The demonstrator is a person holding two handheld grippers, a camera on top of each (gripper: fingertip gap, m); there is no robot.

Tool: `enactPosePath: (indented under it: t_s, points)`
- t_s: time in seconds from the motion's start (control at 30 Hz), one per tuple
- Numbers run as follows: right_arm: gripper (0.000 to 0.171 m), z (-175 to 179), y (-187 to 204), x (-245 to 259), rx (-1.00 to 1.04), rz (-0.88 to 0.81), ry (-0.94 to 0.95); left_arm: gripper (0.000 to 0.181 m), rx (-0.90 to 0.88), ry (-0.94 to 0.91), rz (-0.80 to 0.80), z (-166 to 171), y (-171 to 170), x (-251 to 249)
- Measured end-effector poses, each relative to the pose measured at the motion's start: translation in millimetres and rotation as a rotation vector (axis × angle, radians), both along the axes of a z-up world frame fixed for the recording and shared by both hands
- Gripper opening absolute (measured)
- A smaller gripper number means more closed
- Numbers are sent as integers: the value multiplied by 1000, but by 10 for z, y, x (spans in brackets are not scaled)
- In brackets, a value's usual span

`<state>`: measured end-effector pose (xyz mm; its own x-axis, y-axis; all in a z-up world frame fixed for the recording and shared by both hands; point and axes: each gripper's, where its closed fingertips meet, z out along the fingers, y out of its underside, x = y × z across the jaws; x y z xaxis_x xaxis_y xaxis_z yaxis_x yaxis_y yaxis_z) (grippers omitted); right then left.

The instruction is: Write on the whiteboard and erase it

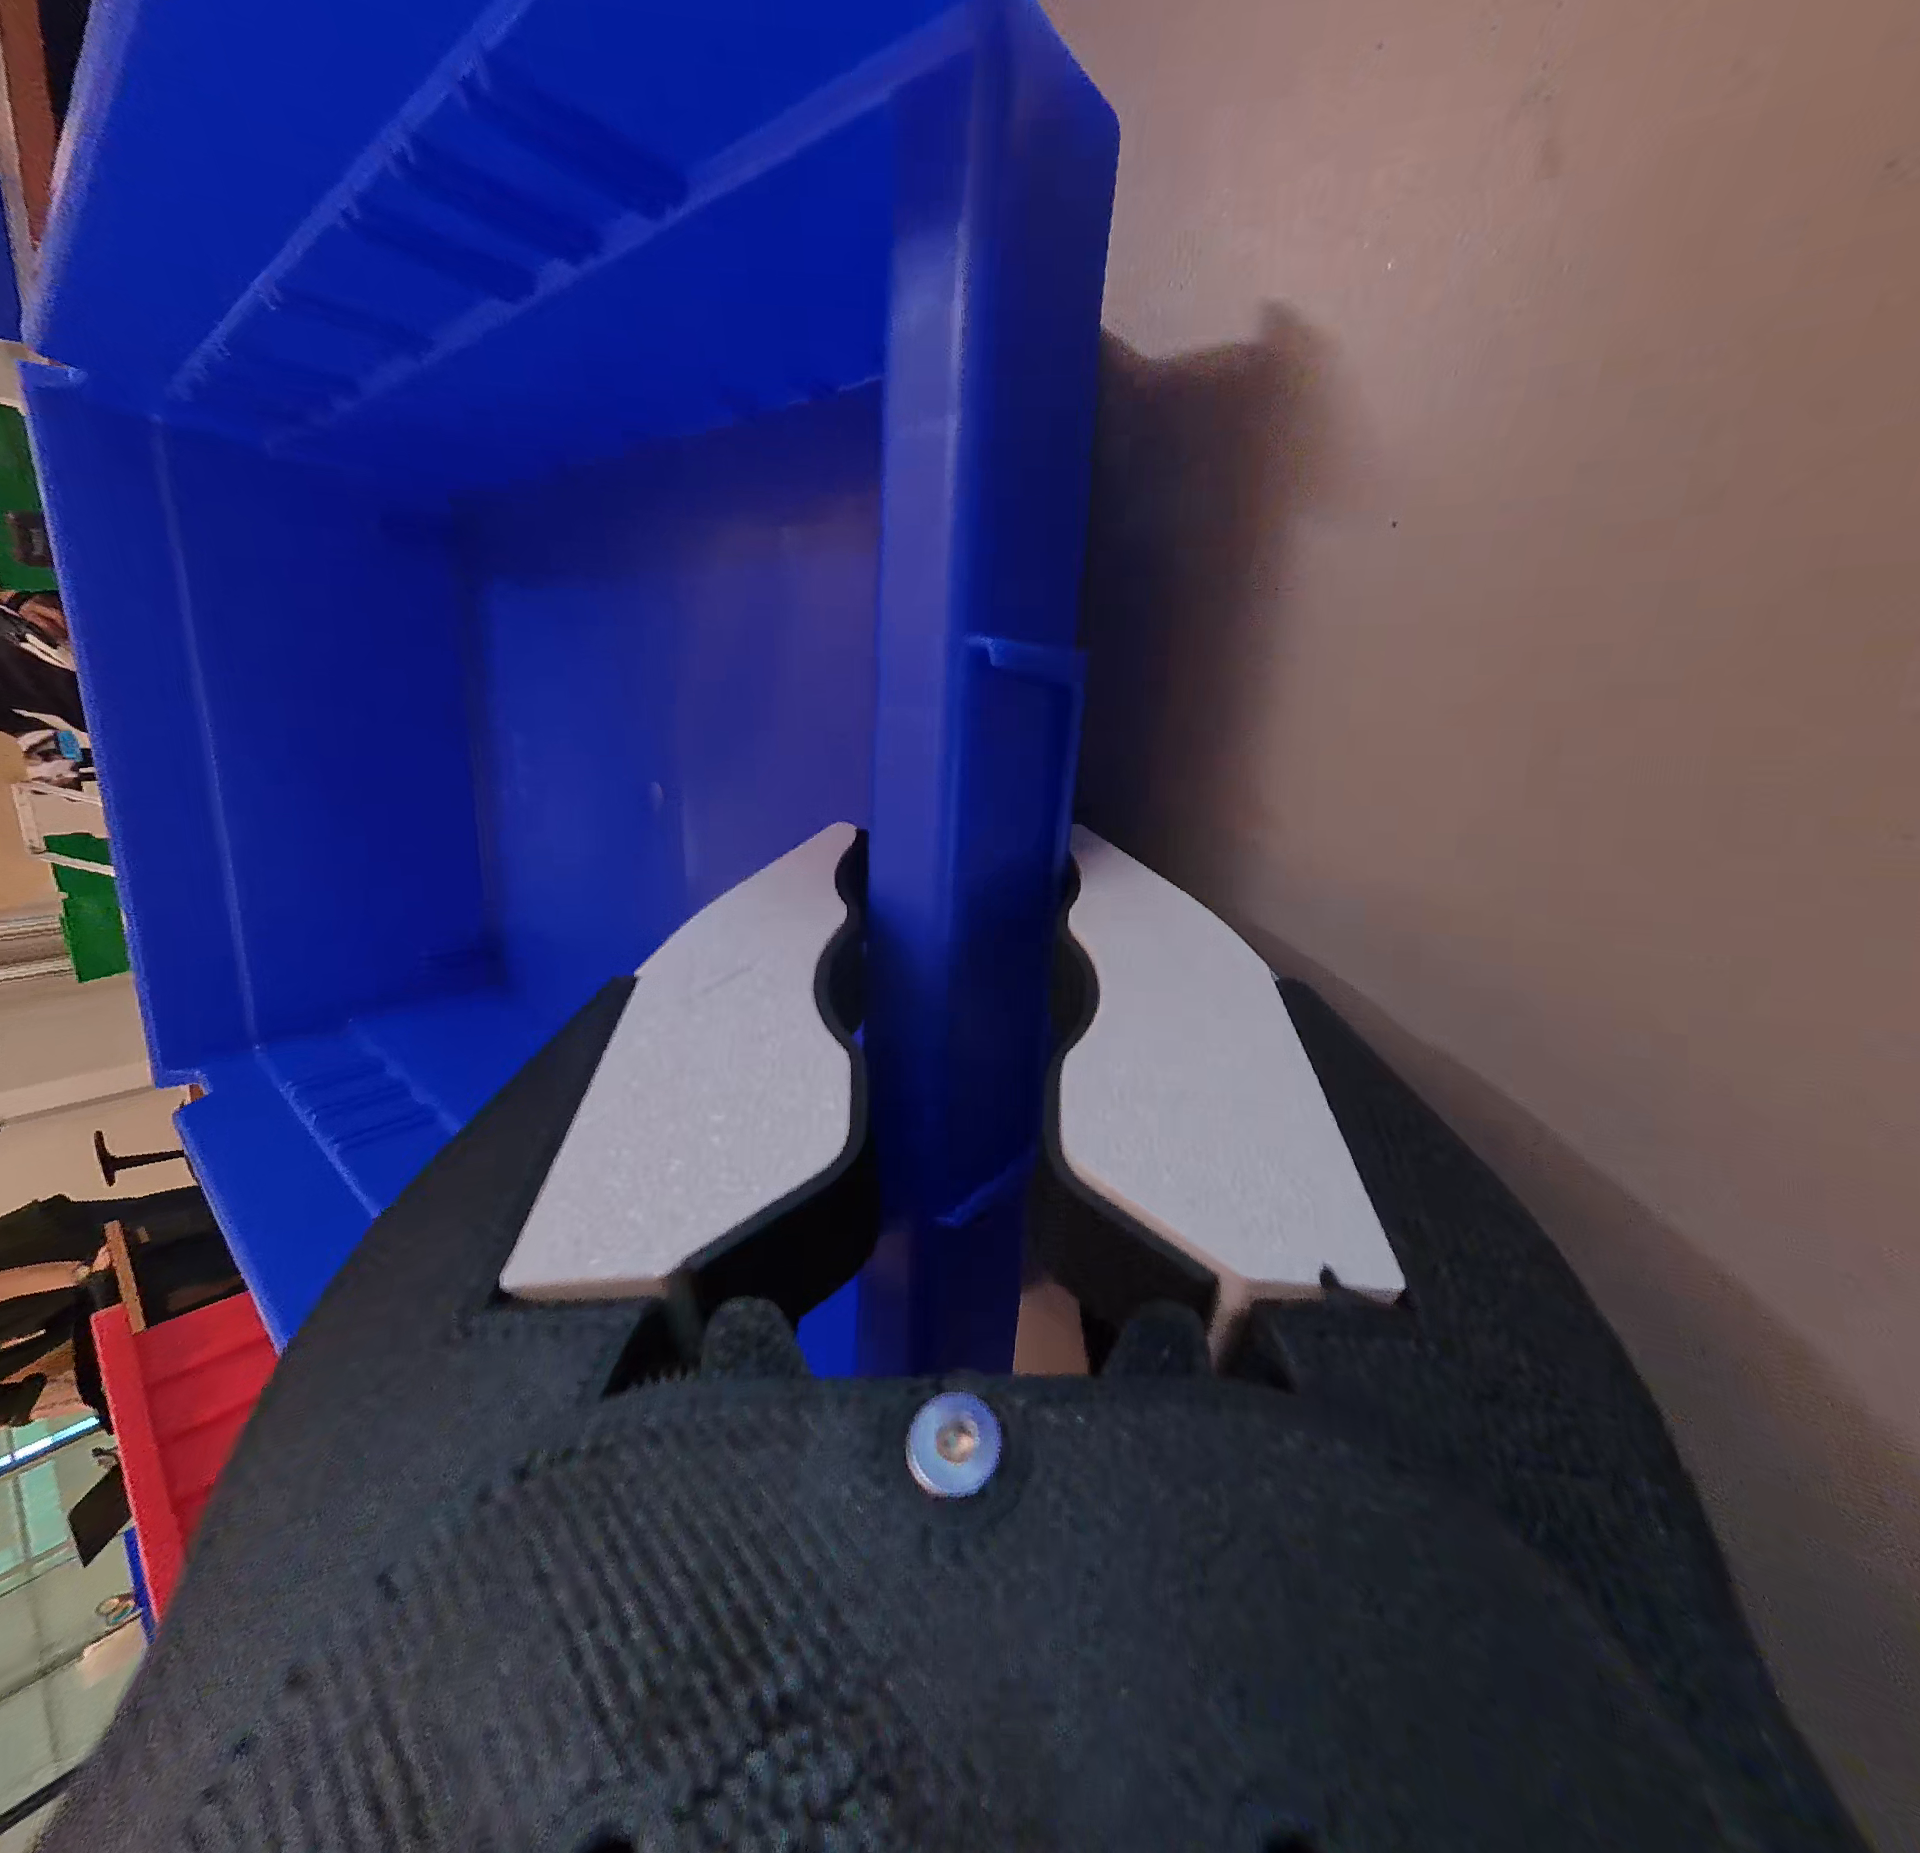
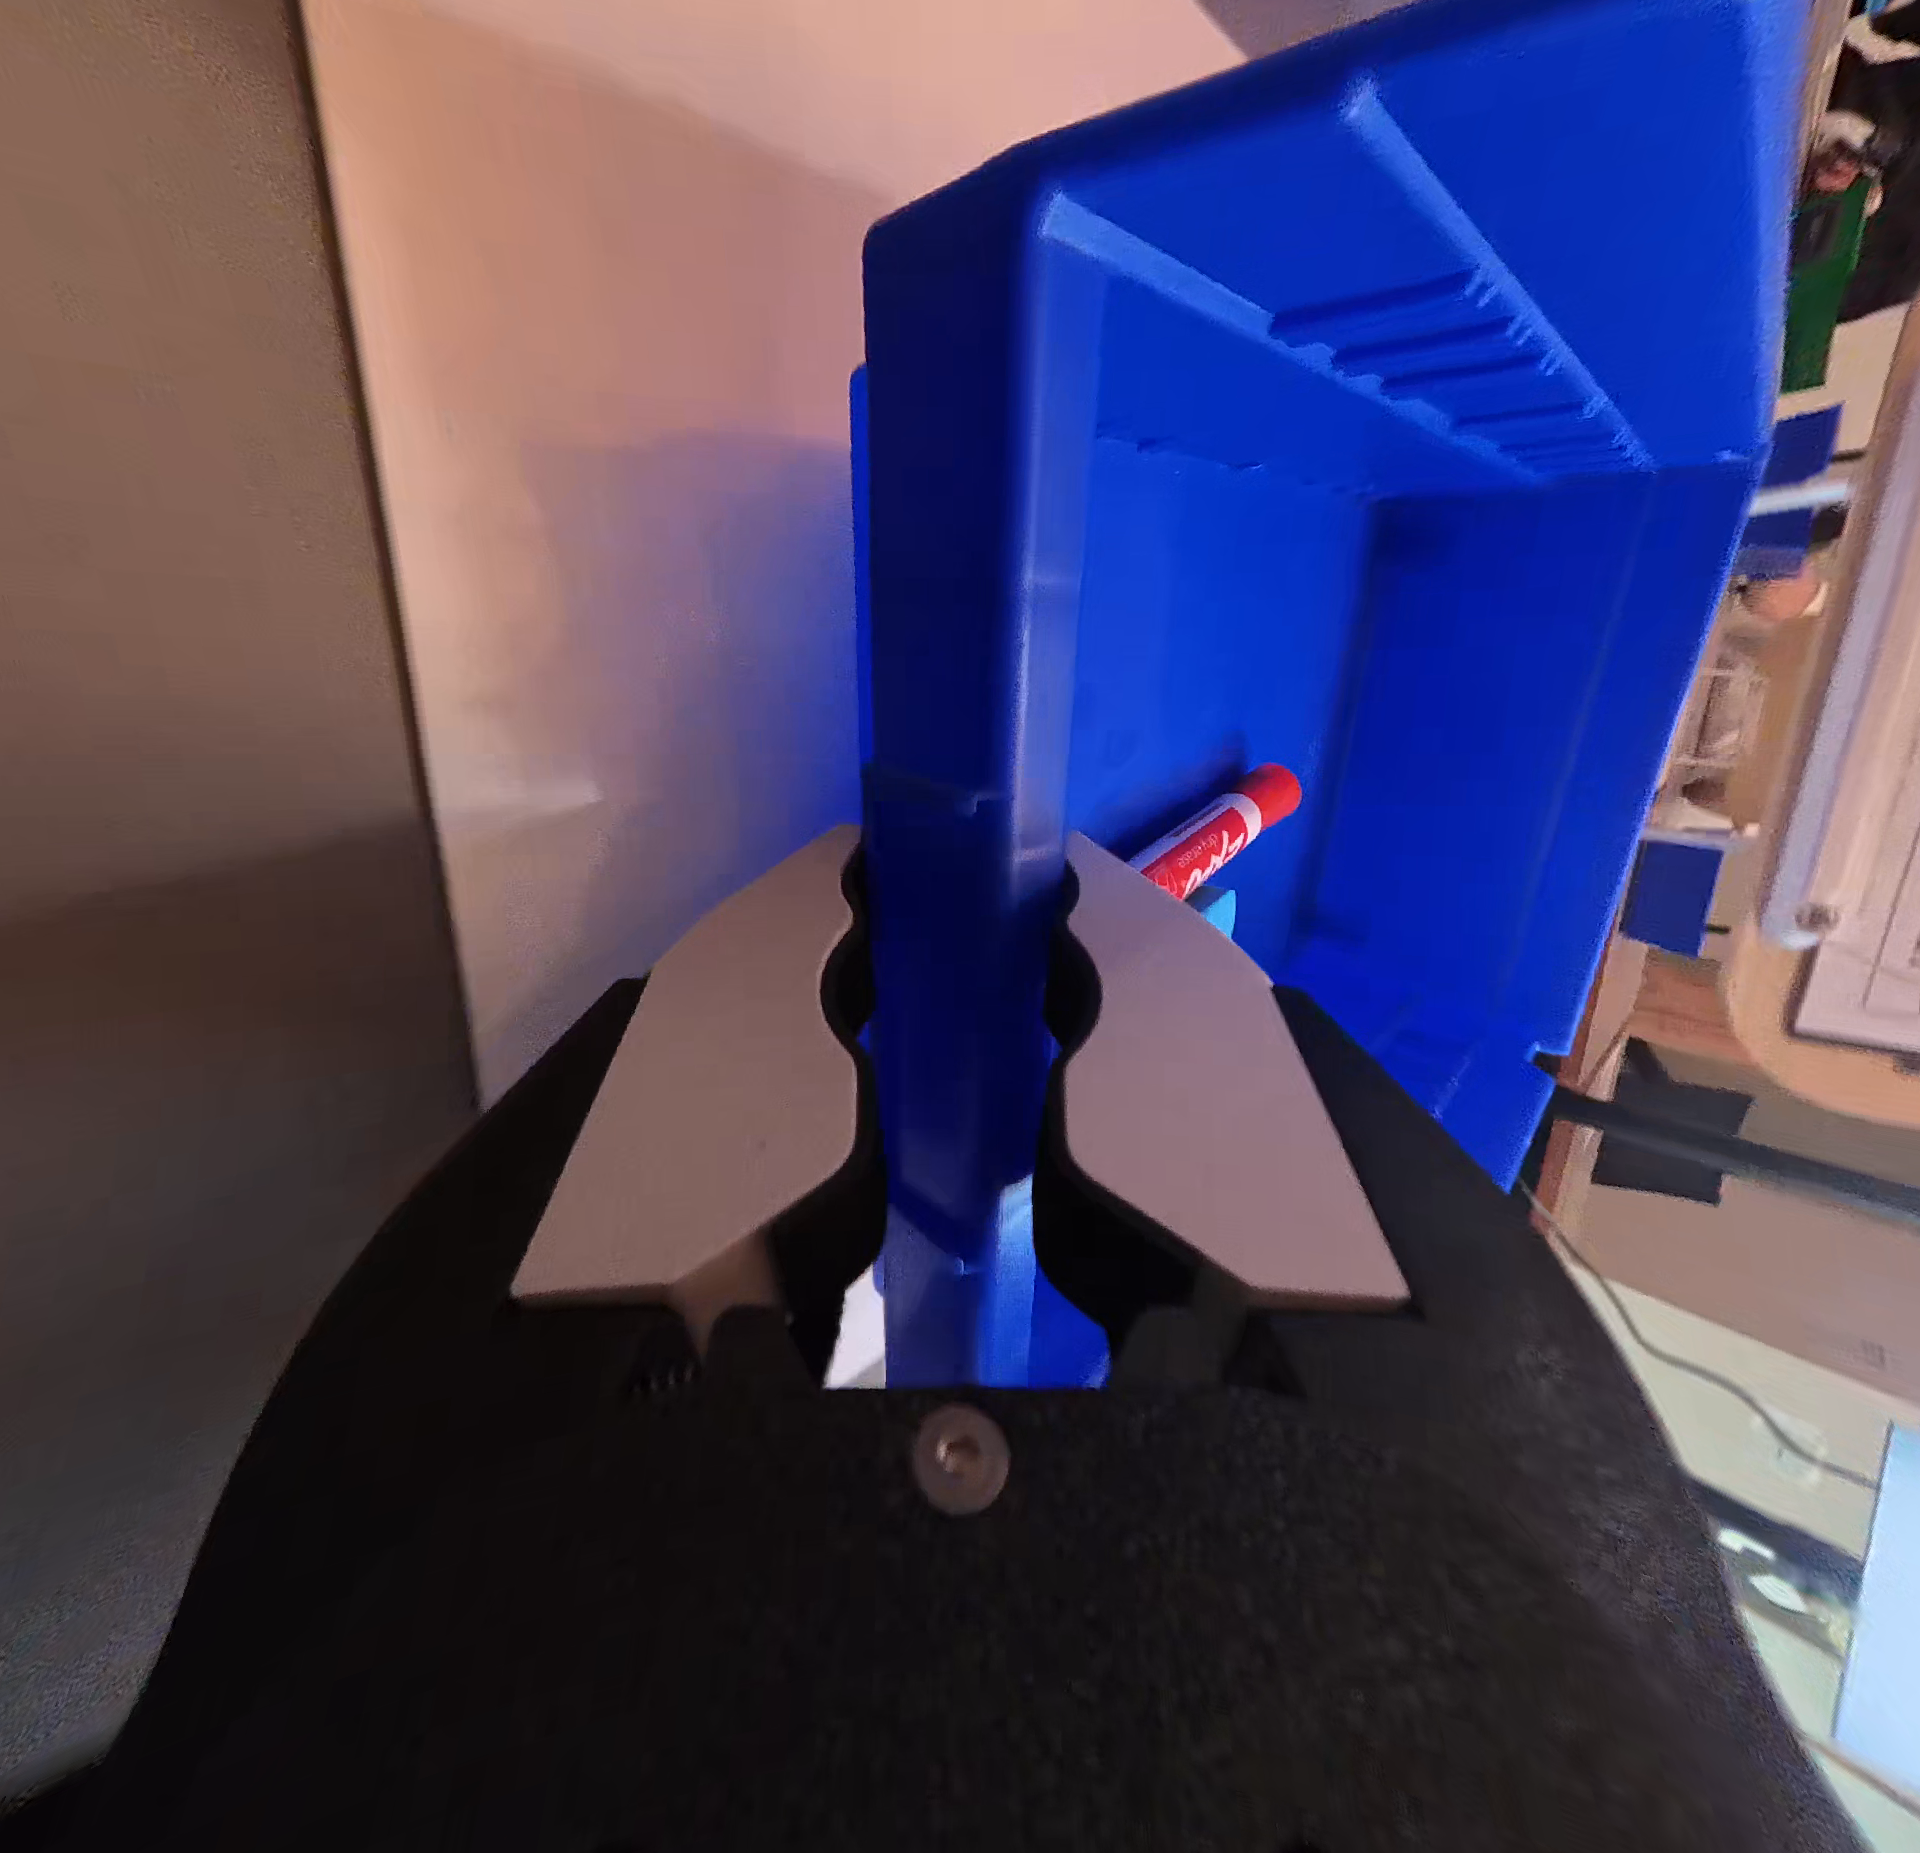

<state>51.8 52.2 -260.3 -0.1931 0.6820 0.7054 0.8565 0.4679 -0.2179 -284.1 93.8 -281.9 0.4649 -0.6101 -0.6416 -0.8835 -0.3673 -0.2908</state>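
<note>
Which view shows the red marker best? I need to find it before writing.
The right wrist view: the red marker lies inside the blue bin, just past the right gripper. The left wrist view shows bin interior but no marker.

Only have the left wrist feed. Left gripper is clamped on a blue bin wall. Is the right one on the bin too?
Observer: Yes. In the right wrist view the right gripper is shut on another wall of the blue bin.
Operator: The part of the bin I see looks empty. Anything in it?
Observer: A red marker lies inside, partly hidden behind a right finger.
Operator: Anything else in there?
Observer: A small light blue thing sits just under the marker. Too little of it shows to say what it is.
</note>
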Motion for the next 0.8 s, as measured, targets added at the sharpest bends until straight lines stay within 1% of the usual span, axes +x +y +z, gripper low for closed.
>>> enactPosePath:
  t_s: [0.17,0.27,0.5,0.67,0.73,0.8]
  points:
    - [31,-107,184,-367,38,41,-3,32,13,0,-8,4,3,5]
    - [31,-117,206,-507,43,72,11,32,18,-3,-8,10,6,4]
    - [31,-133,27,-792,48,176,15,32,21,-8,15,24,11,-42]
    - [30,-134,-171,-966,48,283,23,32,31,-23,71,77,-5,-220]
    - [32,-118,-217,-1017,54,318,53,32,40,-33,103,107,-11,-317]
    - [40,-6,-230,-1048,141,362,132,32,50,-42,135,137,-16,-411]
